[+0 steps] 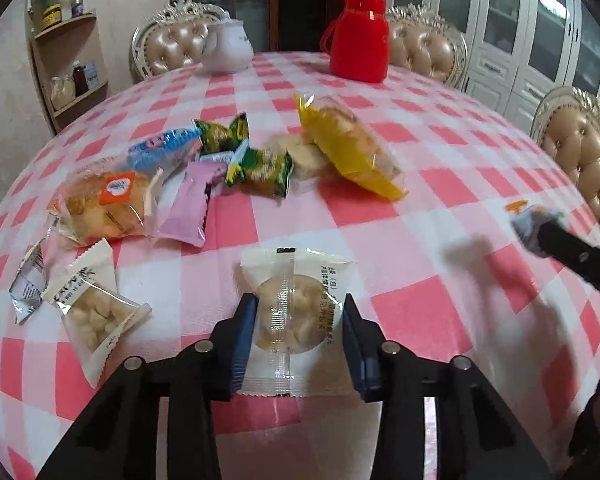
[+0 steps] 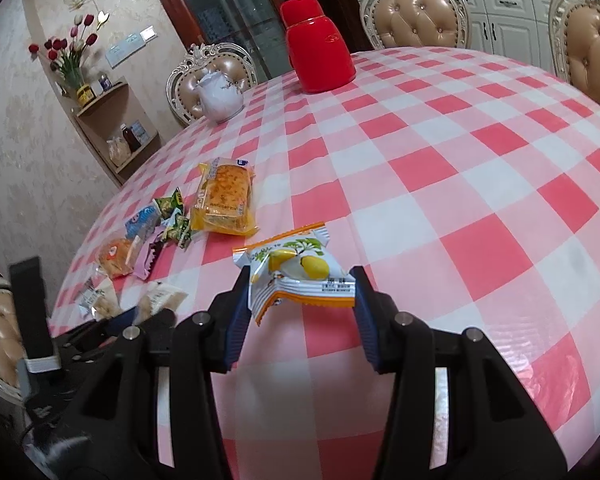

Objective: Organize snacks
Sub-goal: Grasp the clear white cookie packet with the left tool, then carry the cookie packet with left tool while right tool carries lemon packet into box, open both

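We had 2 claws at work over the checked tablecloth. The left gripper had narrowed onto the white cookie packet, its blue pads touching the packet's 2 side edges; the packet's long axis ran straight away from the claw, toward the snack pile lying beyond and to the left. The right gripper held the lemon packet clamped crosswise, lifted off the cloth, well apart from that pile. We judged the left hand nearer the pile, so its packet should travel forward-left to join the others.
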A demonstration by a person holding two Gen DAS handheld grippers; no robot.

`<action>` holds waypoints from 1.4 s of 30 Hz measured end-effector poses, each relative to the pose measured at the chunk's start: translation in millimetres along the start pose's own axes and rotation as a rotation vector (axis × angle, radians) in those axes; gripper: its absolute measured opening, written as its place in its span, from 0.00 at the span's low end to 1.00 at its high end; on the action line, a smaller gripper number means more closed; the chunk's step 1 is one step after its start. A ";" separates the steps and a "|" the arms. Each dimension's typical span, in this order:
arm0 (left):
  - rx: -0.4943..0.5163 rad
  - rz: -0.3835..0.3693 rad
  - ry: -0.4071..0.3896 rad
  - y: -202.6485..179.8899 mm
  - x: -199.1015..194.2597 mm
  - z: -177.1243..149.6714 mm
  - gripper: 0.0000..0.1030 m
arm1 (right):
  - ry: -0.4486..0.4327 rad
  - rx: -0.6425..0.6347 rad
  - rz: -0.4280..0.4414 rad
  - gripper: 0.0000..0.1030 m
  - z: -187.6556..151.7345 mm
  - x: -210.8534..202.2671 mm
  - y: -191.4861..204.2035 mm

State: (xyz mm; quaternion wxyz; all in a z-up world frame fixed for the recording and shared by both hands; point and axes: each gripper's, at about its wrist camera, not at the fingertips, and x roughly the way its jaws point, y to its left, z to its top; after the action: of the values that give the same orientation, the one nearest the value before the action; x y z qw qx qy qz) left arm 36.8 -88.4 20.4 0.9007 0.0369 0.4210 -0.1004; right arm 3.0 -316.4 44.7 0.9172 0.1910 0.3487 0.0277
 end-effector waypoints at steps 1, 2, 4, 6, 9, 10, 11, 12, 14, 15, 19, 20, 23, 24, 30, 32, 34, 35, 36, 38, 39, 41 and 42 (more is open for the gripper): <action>0.002 0.008 -0.019 -0.6 -4.6 -0.4 0.39 | -0.003 -0.002 -0.001 0.49 -0.2 0.1 0.1; 0.005 0.014 -0.037 -0.6 -9.1 -0.8 0.39 | -0.007 -0.003 0.001 0.49 -0.5 0.4 -0.3; -0.012 0.023 -0.070 2.4 -18.4 -2.1 0.39 | -0.012 0.007 0.015 0.49 -1.1 1.0 -1.4; -0.039 0.027 -0.093 7.0 -25.4 -3.1 0.39 | -0.015 0.021 0.030 0.49 -2.0 1.8 -1.3; -0.080 0.031 -0.113 15.0 -32.6 -6.3 0.39 | -0.005 0.057 0.073 0.49 -6.4 2.1 0.7; -0.093 0.031 -0.117 17.2 -34.6 -7.4 0.39 | 0.003 0.064 0.092 0.49 -9.4 1.7 3.9; -0.101 0.032 -0.120 19.3 -36.0 -7.9 0.39 | 0.003 0.059 0.099 0.49 -11.4 1.1 7.5; -0.110 0.035 -0.125 20.9 -38.4 -9.1 0.39 | 0.002 0.044 0.100 0.49 -14.0 0.0 13.6; -0.130 0.043 -0.136 24.9 -44.8 -13.0 0.39 | 0.001 0.016 0.108 0.49 -18.4 -0.6 24.4; -0.142 0.046 -0.141 26.9 -48.1 -15.5 0.39 | 0.005 0.007 0.114 0.49 -20.9 -0.5 29.4; -0.198 0.053 -0.162 39.5 -64.5 -33.7 0.39 | 0.021 -0.026 0.133 0.49 -31.4 -0.3 48.7; -0.213 0.057 -0.176 43.3 -69.9 -37.8 0.40 | 0.024 -0.031 0.140 0.49 -34.1 -0.2 53.1; -0.246 0.090 -0.256 54.0 -91.8 -44.5 0.40 | 0.035 -0.051 0.159 0.49 -41.8 0.8 66.6; -0.251 0.105 -0.274 56.7 -97.2 -46.7 0.40 | 0.037 -0.058 0.163 0.49 -44.2 0.8 70.6; -0.310 0.100 -0.285 75.4 -114.0 -64.6 0.40 | 0.055 -0.110 0.229 0.49 -61.1 0.8 106.5; -0.322 0.108 -0.302 80.8 -123.0 -72.3 0.40 | 0.061 -0.140 0.250 0.49 -66.7 0.9 119.8; -0.331 0.126 -0.318 88.0 -131.6 -80.3 0.40 | 0.071 -0.165 0.277 0.49 -72.7 2.0 132.7; -0.334 0.132 -0.318 91.5 -133.5 -82.6 0.40 | 0.076 -0.172 0.286 0.49 -74.8 2.5 137.6; -0.339 0.137 -0.314 96.0 -136.5 -86.4 0.40 | 0.082 -0.182 0.299 0.49 -77.6 3.2 144.4; -0.358 0.137 -0.310 106.4 -143.7 -93.9 0.40 | 0.092 -0.202 0.323 0.49 -83.0 4.6 157.6; -0.366 0.144 -0.313 110.9 -148.1 -97.2 0.40 | 0.095 -0.208 0.332 0.49 -84.7 5.1 162.0; -0.363 0.169 -0.319 118.3 -158.7 -104.2 0.40 | 0.112 -0.227 0.377 0.49 -92.0 6.6 178.3; -0.360 0.176 -0.320 121.2 -162.6 -107.7 0.40 | 0.120 -0.240 0.392 0.49 -96.4 6.6 185.8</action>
State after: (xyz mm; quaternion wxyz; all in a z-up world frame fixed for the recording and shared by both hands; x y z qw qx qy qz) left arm -120.1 70.6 73.6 0.9532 -0.1041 0.2792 0.0507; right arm -39.4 -111.4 43.4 0.8881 0.1428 0.3528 0.2578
